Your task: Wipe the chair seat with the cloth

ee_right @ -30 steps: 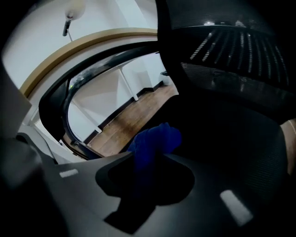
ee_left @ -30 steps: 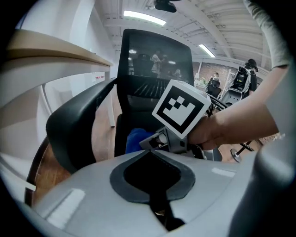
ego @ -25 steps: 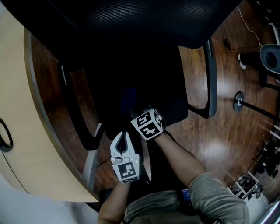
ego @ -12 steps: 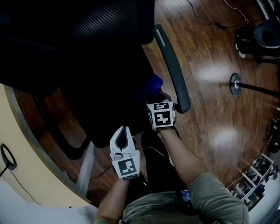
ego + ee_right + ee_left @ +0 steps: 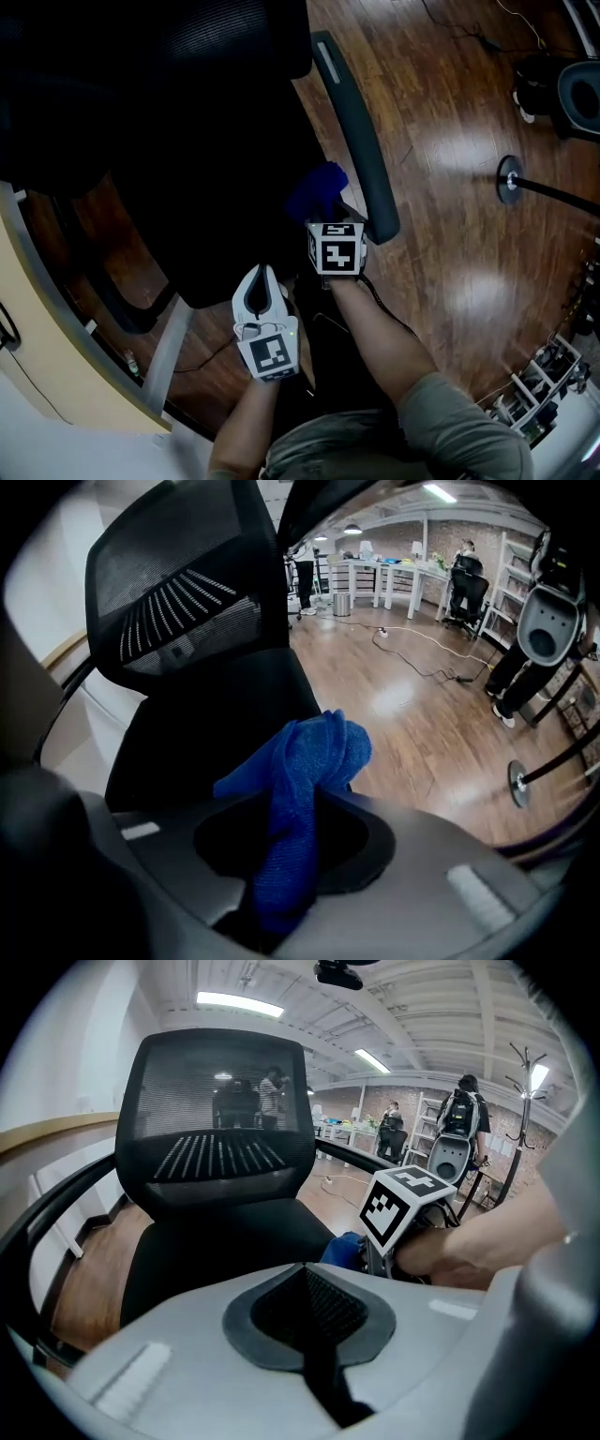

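The chair (image 5: 216,178) has swung left; right tongs (image 5: 330,230) half hide the cloth (image 5: 317,187).

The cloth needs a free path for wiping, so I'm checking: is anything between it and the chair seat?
Nothing visible does. The right gripper holds the blue cloth in its jaws at the right edge of the chair seat, beside the armrest; bare seat lies ahead.

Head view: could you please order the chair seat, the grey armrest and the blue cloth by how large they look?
1. chair seat: largest by far.
2. grey armrest: long and narrow, second.
3. blue cloth: smallest.
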Demonstrator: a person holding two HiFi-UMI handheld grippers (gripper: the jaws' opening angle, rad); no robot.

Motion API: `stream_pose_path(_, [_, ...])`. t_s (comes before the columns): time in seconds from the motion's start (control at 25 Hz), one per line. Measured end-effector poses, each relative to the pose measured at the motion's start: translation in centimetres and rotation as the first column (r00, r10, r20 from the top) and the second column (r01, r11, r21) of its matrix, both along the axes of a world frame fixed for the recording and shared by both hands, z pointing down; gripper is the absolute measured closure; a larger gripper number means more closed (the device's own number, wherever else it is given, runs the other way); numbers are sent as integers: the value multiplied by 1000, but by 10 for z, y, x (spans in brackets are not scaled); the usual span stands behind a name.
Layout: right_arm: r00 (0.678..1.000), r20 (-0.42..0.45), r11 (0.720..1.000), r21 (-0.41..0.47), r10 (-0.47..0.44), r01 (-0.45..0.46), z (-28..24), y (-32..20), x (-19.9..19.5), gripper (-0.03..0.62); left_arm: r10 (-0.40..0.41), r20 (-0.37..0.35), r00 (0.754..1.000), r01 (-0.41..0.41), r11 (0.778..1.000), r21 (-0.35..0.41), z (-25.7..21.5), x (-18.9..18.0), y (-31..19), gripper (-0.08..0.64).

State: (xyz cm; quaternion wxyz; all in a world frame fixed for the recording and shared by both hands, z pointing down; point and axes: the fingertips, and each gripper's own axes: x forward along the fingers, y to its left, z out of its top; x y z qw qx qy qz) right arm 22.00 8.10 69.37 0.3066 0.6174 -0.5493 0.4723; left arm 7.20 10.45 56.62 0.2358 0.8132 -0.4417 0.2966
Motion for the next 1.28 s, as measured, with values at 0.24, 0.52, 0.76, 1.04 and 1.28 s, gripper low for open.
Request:
stream_pose_path(0.24, [999, -44, 999, 45, -6, 8, -13, -3, 1, 494, -68, -2, 998, 68, 998, 20, 5, -31, -1, 555])
stream_pose_path(0.52, [972, -10, 960, 155, -235, 234, -59, -25, -98, 492, -268, 51, 962, 266, 963, 47, -12, -137, -6, 555])
stream_pose_path(0.76, [787, 55, 772, 248, -614, 585, -72, -24, -256, 492, -404, 82, 911, 400, 914, 59, -12, -212, 13, 555])
stream_pose_path(1.04, [481, 125, 497, 227, -868, 837, -46, 39, -378, 492, -491, 113, 864, 491, 871, 33, 4, -263, 56, 555])
stream_pose_path(1.28, [488, 145, 508, 199, -861, 838, -27, 51, -377, 492, -483, 122, 867, 484, 875, 19, 19, -269, 67, 555])
